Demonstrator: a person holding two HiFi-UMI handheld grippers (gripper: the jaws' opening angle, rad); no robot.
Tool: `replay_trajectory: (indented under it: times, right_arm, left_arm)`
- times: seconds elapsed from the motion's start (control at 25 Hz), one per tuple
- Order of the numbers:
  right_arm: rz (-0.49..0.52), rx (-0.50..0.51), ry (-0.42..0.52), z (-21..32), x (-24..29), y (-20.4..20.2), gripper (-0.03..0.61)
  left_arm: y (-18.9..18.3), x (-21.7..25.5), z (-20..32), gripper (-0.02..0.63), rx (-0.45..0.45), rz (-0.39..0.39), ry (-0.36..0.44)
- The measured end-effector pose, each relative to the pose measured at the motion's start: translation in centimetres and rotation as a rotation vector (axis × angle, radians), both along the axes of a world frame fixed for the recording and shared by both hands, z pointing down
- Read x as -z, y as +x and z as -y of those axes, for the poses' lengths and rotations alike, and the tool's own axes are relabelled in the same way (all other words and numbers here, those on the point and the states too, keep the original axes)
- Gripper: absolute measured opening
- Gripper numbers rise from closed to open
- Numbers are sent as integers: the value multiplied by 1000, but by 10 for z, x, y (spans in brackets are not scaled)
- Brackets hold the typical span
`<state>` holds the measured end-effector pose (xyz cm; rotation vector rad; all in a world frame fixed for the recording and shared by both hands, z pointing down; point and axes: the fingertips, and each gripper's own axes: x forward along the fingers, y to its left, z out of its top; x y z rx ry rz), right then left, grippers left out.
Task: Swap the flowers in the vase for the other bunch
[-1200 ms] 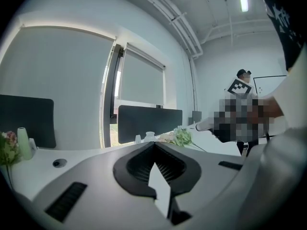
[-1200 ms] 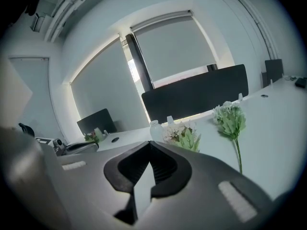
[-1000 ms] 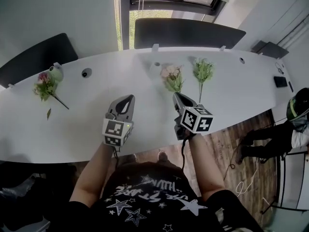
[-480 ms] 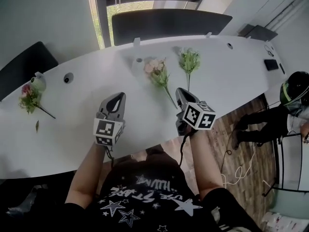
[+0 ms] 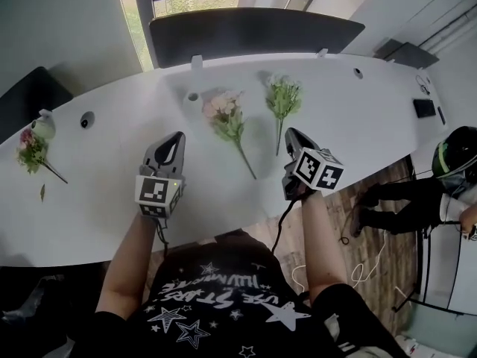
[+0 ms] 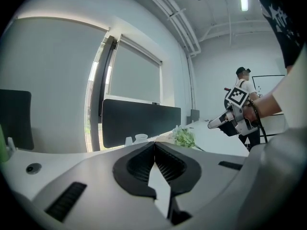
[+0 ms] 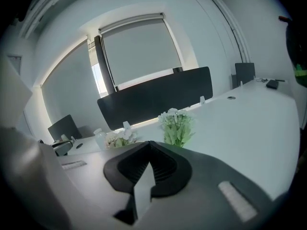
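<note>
Hovering with jaws pressed together, empty, left gripper (image 5: 176,139) and right gripper (image 5: 293,134) are facing two bunches lying stems-toward-person on the table (image 5: 358,118): pink bunch (image 5: 226,116) between them, green bunch (image 5: 284,98) just ahead of the right.

I am wearing a black short-sleeved T-shirt (image 5: 216,304) printed with white stars and white lettering. My left gripper (image 5: 177,136) and right gripper (image 5: 292,132) are showing smooth pale grey shells that taper toward the tips. Each is carrying a white cube (image 5: 155,194) of black square markers at its rear. Their fingers (image 6: 134,169) are showing black ribbed pads. A thin black cable (image 5: 279,226) is trailing from the right gripper.
</note>
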<state>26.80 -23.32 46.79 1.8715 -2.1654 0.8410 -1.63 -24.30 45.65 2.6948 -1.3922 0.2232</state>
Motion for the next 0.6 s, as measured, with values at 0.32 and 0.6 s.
replay_trajectory:
  times: [0.32, 0.6]
  right_arm:
    - [-16, 36, -119, 26, -43, 29, 3]
    - [32, 104, -270, 44, -80, 34, 114]
  left_arm:
    - [22, -18, 17, 8, 50, 34, -34]
    - [29, -27, 28, 8, 92, 59, -68]
